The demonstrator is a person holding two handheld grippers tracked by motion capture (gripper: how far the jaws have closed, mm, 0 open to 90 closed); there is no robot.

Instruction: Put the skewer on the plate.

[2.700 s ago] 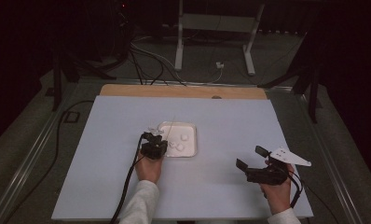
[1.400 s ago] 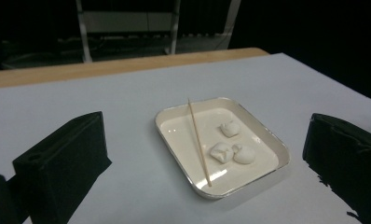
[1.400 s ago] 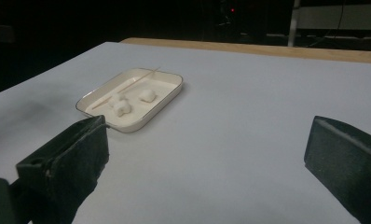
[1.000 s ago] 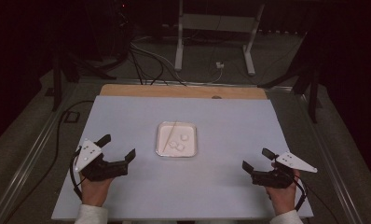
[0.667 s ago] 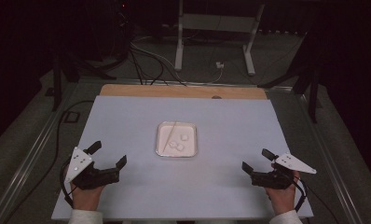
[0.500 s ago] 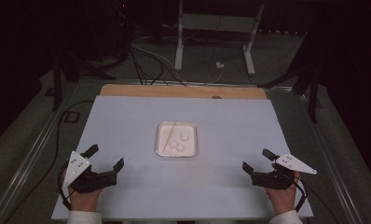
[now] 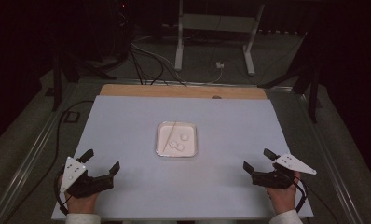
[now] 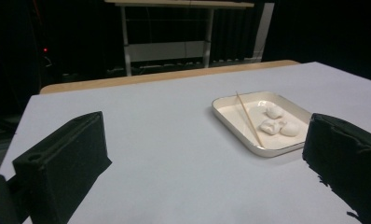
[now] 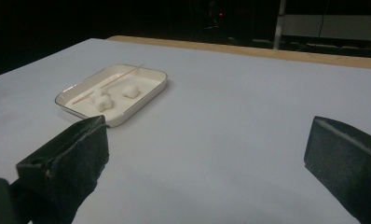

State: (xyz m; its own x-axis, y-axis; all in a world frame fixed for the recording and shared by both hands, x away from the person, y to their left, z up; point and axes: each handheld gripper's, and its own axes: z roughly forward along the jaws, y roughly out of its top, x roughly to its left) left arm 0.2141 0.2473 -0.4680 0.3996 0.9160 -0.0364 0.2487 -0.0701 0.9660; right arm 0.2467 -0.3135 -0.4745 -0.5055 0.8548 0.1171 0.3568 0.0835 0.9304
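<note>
Since the earlier frames the left gripper has pulled back from the tray to the near-left corner; the right gripper barely shifted. Both sets of jaws stand wide apart w/ nothing between them. Ahead of the left fingers, off to their right, sits the tray w/ a thin stick and white lumps. Judging by this, the work looks finished or paused. Bare table all round; near edge just behind both hands.
</note>
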